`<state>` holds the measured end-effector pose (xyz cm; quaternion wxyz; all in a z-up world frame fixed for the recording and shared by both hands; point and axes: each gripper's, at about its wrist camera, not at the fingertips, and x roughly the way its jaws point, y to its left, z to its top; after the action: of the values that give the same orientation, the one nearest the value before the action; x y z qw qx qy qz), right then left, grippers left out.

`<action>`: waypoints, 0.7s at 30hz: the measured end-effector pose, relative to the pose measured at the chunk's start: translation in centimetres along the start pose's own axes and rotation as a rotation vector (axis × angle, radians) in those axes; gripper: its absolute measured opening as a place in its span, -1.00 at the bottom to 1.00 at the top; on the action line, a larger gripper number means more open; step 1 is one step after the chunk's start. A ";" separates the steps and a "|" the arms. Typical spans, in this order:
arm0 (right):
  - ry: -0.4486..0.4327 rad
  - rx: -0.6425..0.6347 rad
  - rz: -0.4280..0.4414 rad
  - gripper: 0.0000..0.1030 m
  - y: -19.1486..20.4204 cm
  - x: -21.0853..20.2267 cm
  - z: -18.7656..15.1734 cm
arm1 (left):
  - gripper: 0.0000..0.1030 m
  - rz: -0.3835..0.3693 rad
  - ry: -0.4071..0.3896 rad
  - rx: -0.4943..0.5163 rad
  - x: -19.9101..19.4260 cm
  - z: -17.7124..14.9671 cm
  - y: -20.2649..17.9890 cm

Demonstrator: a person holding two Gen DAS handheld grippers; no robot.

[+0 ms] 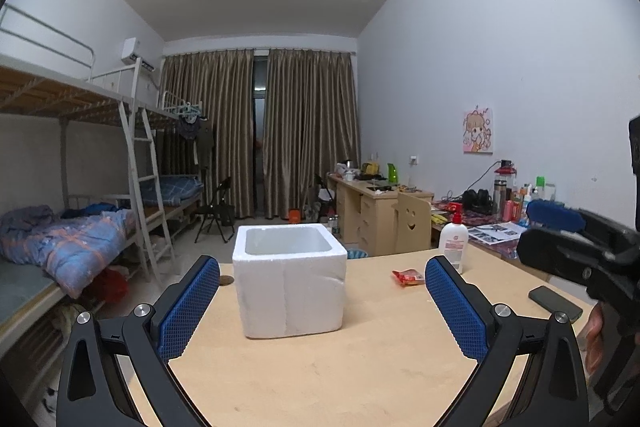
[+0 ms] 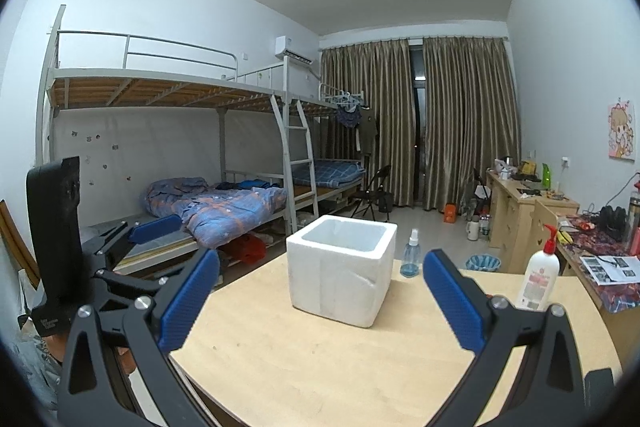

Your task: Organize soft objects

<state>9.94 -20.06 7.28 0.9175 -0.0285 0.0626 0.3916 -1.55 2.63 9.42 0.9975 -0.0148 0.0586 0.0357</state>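
Left gripper spread wide, nothing between its blue pads. Right gripper likewise wide and empty. White foam box stood open-topped on the table ahead of both; red packet lay right of it, near a pump bottle.

The wooden table carries a foam box mid-top, a red packet, lotion bottle and phone toward its right edge.

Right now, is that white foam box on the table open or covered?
Open. The white foam box stands upright with no lid on it, and both views show its inner walls. Its bottom is hidden, so contents cannot be told.
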 end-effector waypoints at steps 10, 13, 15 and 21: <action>0.023 -0.001 -0.037 1.00 1.0 0.2 -3.6 | 0.99 0.000 0.014 -0.047 -0.1 -3.5 0.0; 0.029 0.012 -0.038 1.00 1.0 0.1 -4.4 | 0.99 0.005 0.020 -0.053 -0.2 -4.4 0.1; 0.032 0.026 -0.038 1.00 0.9 0.0 -4.9 | 0.99 0.007 0.024 -0.051 -0.2 -5.0 0.1; 0.040 0.052 -0.046 1.00 0.8 -0.3 -6.1 | 0.99 -0.005 0.039 -0.041 -0.5 -6.2 -0.2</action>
<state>8.58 -20.35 1.32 0.9252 -0.0141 0.0904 0.3682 -2.79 2.19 3.34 0.9958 -0.0360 0.0770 0.0342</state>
